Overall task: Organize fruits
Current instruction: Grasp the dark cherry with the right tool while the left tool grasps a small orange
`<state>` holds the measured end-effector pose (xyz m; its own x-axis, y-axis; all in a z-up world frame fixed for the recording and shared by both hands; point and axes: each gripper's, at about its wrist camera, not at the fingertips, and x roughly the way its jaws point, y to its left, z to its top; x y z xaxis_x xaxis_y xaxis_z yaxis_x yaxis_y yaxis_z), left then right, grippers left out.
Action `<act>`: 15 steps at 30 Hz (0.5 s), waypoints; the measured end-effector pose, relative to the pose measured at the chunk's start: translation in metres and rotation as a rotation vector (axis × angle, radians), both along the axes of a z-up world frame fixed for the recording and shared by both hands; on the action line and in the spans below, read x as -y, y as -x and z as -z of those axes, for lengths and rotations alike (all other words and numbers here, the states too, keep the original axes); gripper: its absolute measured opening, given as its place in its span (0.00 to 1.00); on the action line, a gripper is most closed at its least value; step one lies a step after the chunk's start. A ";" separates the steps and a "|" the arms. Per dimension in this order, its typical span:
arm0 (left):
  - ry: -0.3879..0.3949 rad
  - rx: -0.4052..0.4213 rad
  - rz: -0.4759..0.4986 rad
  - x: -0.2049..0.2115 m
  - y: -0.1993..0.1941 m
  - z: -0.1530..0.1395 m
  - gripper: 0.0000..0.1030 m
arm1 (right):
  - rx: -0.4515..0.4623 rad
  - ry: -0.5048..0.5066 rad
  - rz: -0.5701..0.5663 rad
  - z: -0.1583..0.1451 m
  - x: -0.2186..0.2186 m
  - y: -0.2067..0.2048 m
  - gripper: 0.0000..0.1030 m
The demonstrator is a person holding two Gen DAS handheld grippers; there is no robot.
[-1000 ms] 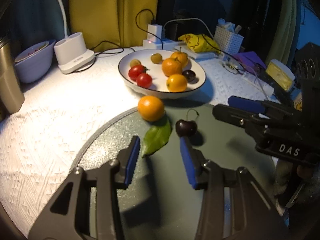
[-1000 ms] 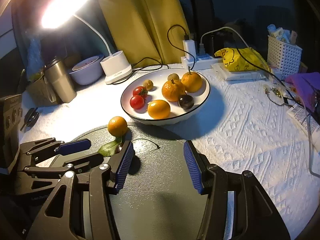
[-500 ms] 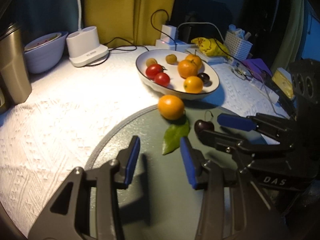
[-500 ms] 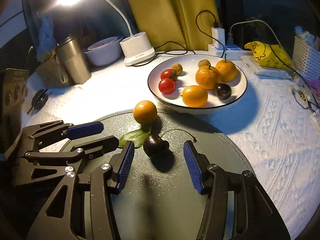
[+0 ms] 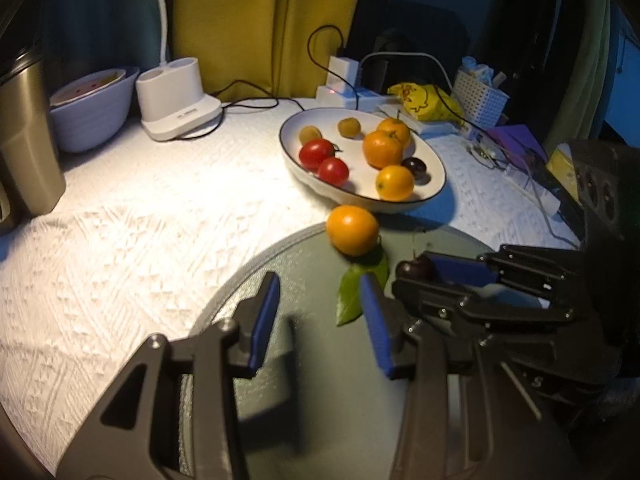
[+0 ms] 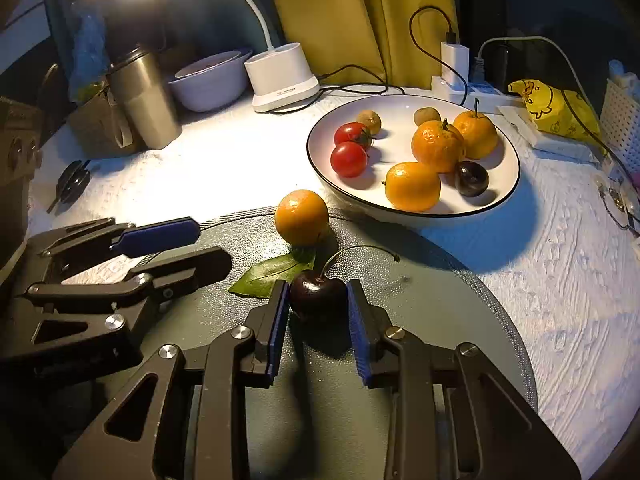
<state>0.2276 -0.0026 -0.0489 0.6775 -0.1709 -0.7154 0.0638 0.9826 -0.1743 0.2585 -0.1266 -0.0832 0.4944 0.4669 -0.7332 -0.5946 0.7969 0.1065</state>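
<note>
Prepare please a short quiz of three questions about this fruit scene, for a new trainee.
1. True or false: the dark cherry lies between the fingers of the right gripper.
2. How many red tomatoes are in the white bowl?
3. The loose orange beside the green leaf rests: A) in the bowl, B) on the grey round mat, C) in the left gripper.

Key: 1 true, and the jaws are closing on it; 2 two; 3 B.
</note>
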 end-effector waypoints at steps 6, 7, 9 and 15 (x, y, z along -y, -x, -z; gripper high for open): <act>-0.012 -0.002 0.022 0.009 -0.013 -0.001 0.42 | 0.020 -0.014 0.011 -0.006 0.010 -0.002 0.30; -0.014 -0.003 0.025 0.011 -0.015 -0.001 0.42 | 0.023 -0.018 0.018 -0.007 0.013 -0.002 0.30; -0.017 -0.004 0.031 0.014 -0.021 -0.001 0.42 | 0.028 -0.025 0.032 -0.010 0.020 -0.005 0.30; -0.035 -0.022 0.036 0.021 -0.040 0.003 0.42 | 0.032 -0.049 0.078 -0.012 0.044 -0.015 0.30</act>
<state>0.2678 -0.0240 -0.0523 0.6554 -0.1697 -0.7360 0.0959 0.9852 -0.1417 0.2735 -0.1703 -0.0708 0.5534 0.4608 -0.6938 -0.5346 0.8353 0.1283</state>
